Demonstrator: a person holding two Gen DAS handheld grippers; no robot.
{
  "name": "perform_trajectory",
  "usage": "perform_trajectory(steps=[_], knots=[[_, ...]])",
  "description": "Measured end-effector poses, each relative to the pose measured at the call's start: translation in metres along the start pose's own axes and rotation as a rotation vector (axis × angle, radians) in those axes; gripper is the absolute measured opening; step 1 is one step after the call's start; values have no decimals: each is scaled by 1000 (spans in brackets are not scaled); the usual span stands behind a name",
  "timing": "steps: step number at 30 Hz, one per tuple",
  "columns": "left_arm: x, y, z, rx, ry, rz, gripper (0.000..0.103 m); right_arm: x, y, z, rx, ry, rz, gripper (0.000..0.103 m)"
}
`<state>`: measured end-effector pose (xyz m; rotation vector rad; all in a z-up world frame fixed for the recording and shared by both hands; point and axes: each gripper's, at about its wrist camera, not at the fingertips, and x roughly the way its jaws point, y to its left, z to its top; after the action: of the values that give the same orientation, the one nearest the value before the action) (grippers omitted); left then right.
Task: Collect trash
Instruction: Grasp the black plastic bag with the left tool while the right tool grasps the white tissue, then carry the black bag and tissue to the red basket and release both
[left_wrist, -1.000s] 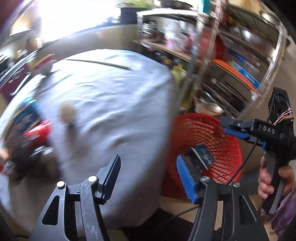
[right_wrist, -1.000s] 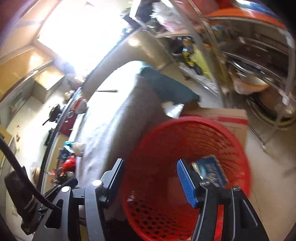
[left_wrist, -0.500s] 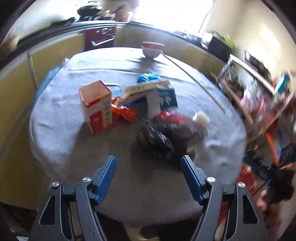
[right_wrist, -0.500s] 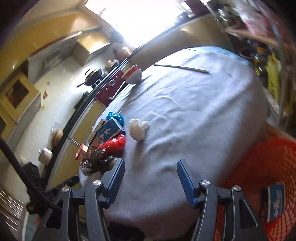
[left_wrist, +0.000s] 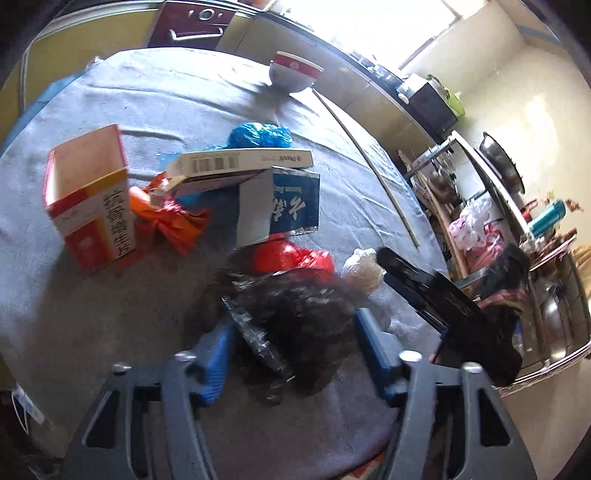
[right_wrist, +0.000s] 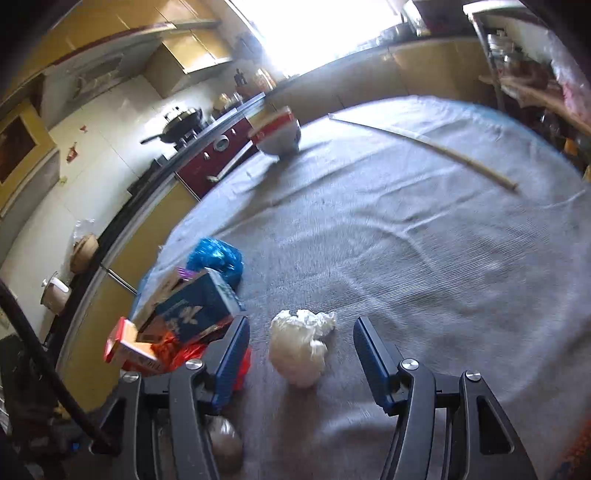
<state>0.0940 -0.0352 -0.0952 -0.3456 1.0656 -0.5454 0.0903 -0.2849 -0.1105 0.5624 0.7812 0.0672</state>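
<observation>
Left gripper (left_wrist: 295, 350) is hanging wide open, blue pads either side of a crumpled black plastic bag (left_wrist: 295, 325) on the grey tablecloth (left_wrist: 110, 332). Right gripper (right_wrist: 299, 354) is gaping too, framing a crumpled white paper wad (right_wrist: 301, 347). Beyond are lying a red wrapper (left_wrist: 291, 258), blue carton (left_wrist: 291, 203) and, left, an open red-and-white box (left_wrist: 92, 199). Far off, a red-rimmed white bowl (left_wrist: 293, 74) is sitting.

A home kitchen: a wok (right_wrist: 181, 120) on the stove far ahead-left, yellow cabinets (right_wrist: 192, 48) above it, metal racks of pans (left_wrist: 502, 173) off right.
</observation>
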Motion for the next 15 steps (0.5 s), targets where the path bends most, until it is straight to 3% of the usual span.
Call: perform_trajectory(steps=[1,2,3,4,8,15], knots=[[3,-1,0,12,7,-2,39,10,0,0,10,21,7,57],[6,-1,0,13,14,-5,32,16,0,0,11,39,13,45],[8,0,-1,11,22,-5,18,20,1,-2,7,50,8,41],[10,0,-2,12,29,-4,11,25,2,-2,0,60,-9,40],[8,0,-8,23,12,2,6,14,-1,-6,-2,17,-21,29],[-11,-23,-19,106,-39,-19,3,-37,-21,-15,70,-49,45,27]])
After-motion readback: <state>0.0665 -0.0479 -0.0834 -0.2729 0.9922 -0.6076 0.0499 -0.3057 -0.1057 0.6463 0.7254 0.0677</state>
